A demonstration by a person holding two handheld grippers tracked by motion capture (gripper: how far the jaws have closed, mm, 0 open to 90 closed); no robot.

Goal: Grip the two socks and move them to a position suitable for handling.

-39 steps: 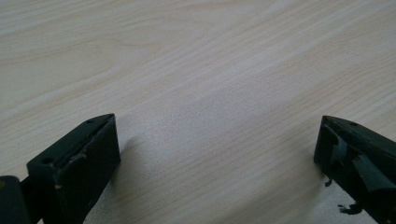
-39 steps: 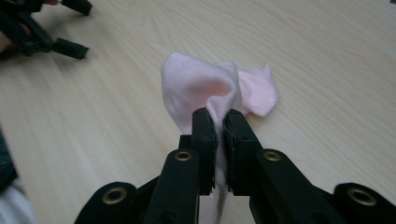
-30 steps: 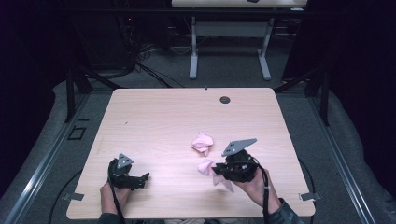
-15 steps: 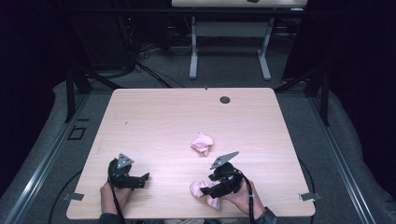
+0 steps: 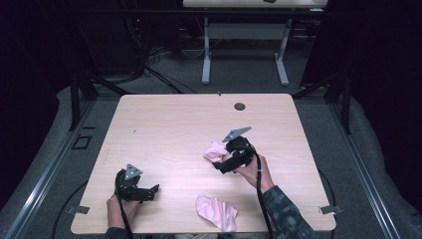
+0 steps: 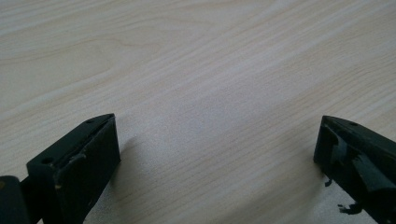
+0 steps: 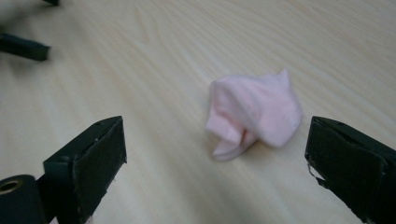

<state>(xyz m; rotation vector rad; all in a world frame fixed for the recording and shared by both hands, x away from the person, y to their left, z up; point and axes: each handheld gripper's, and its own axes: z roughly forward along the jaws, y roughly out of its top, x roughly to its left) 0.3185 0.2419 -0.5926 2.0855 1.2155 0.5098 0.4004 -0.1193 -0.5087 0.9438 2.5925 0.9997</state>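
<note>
Right gripper (image 5: 221, 166), held in the person's right hand (image 5: 251, 167) right of the table's centre, jaws wide apart and nothing between the pads; they have just been opening. In the right gripper view the gripper (image 7: 215, 172) looks along its two black jaws at a crumpled pink cloth (image 7: 254, 112), which lies on the wood just ahead of the jaw tips, nearer the right-hand jaw and apart from both. In the high view the same crumpled pink cloth (image 5: 216, 151) sits just beside the gripper's front end, on its far-left side; whether they touch there cannot be told.

A second pink cloth (image 5: 217, 212) lies spread flatter near the table's near edge, between the two forearms and well apart from either gripper.

Left gripper (image 5: 152, 190), in the left hand (image 5: 121, 206) at the near-left of the table (image 5: 164, 124), jaws open over bare wood; the left gripper view shows the gripper (image 6: 217, 149) with plain tabletop between the jaws.

Change from the earlier frames: half a second ago the right gripper was at the near edge with the second pink cloth at its jaws; that cloth now lies released there, and the gripper has travelled away from the person to the crumpled cloth. The left gripper has kept its place.
</note>
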